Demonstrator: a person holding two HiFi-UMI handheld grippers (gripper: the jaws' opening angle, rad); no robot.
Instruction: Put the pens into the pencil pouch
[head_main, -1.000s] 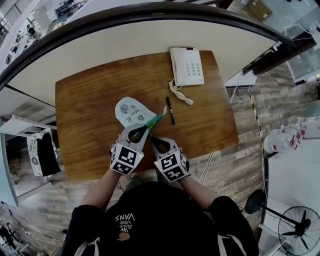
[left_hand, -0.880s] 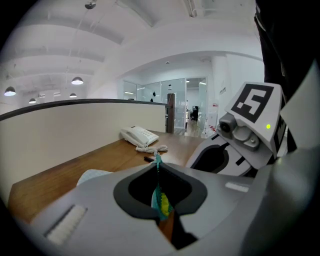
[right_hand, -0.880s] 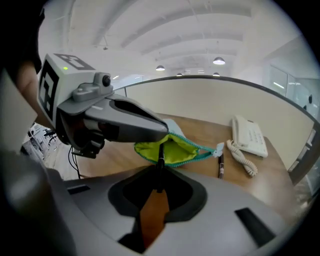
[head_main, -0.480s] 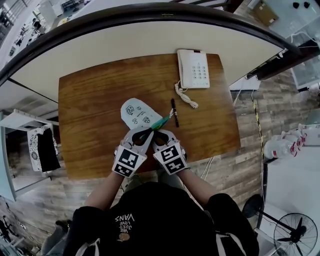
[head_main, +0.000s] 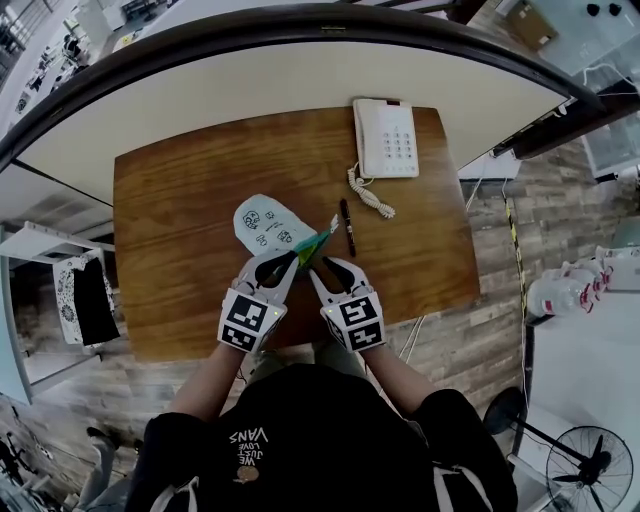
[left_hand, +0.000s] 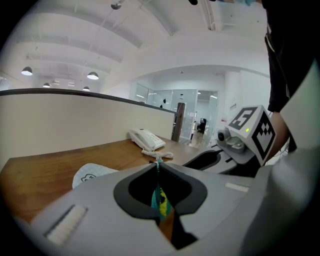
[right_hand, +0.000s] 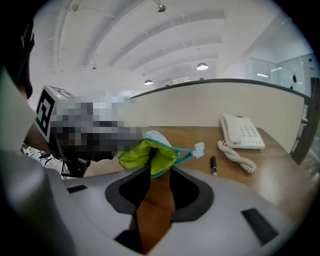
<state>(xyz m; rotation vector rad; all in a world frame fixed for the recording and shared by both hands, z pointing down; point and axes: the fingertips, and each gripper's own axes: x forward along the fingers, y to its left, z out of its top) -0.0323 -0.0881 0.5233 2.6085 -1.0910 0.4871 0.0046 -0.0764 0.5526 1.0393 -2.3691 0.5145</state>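
Pencil pouch (head_main: 262, 222) lies on the bench (head_main: 180, 200), long axis slanting from its far-left closed end to its open mouth, which faces the pen (head_main: 346, 226); left gripper (left_hand: 159, 174) pinches the mouth's edge; right gripper (right_hand: 161, 172), jaws just widened, has the green lining at its tips, unpressed; the pen lies lengthwise away from the person.

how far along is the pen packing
Done: the pencil pouch mouth is pulled open, yellow-green lining showing. In hand: the left gripper is shut on the pouch's zipper edge. The right gripper has just been opening its jaws, with the edge at their tips but not pinched. Still to do: the black pen lies on the table, untouched. Whether any pen is inside, I can't tell.
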